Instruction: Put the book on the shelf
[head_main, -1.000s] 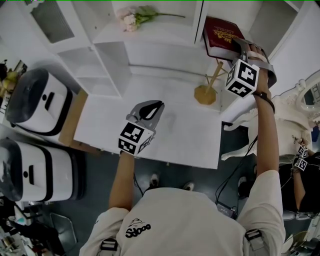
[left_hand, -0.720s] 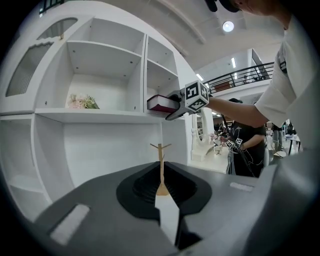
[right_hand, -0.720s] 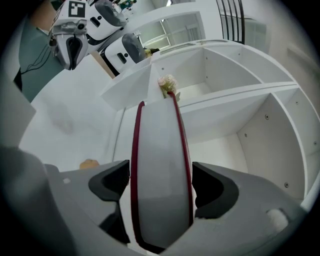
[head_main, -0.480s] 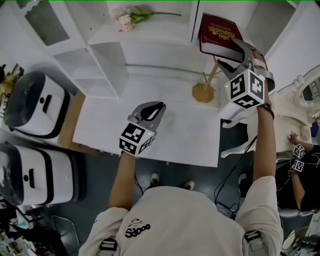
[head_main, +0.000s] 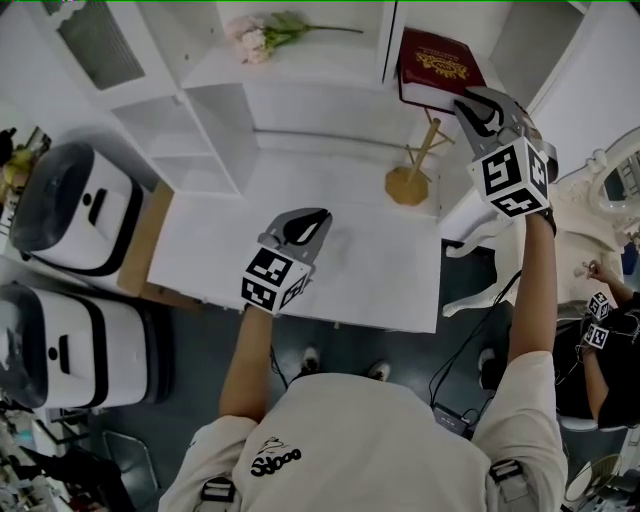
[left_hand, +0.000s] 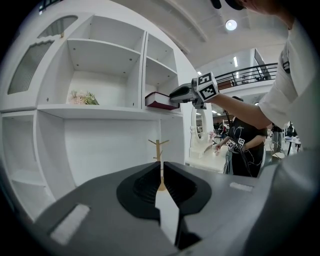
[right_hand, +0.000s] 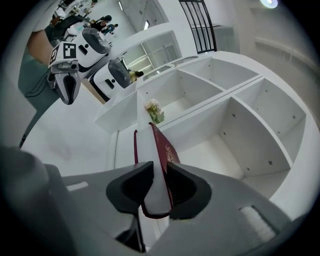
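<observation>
While one dark red hardback book (head_main: 437, 68) lies flat in the right compartment of the white shelf (head_main: 300, 100), the right gripper (head_main: 472, 106) has just been closing its jaws and clamps the book's near edge. The left gripper (head_main: 303, 226) hangs over the smooth white table (head_main: 380, 280), jaws together and empty. One bunch of pale flowers (head_main: 262, 32) lies on the shelf, one branched wooden stand (head_main: 410, 180) sits on the table, and two rounded white-and-black machines (head_main: 70, 205) stand at the left on the dark floor (head_main: 180, 400).
</observation>
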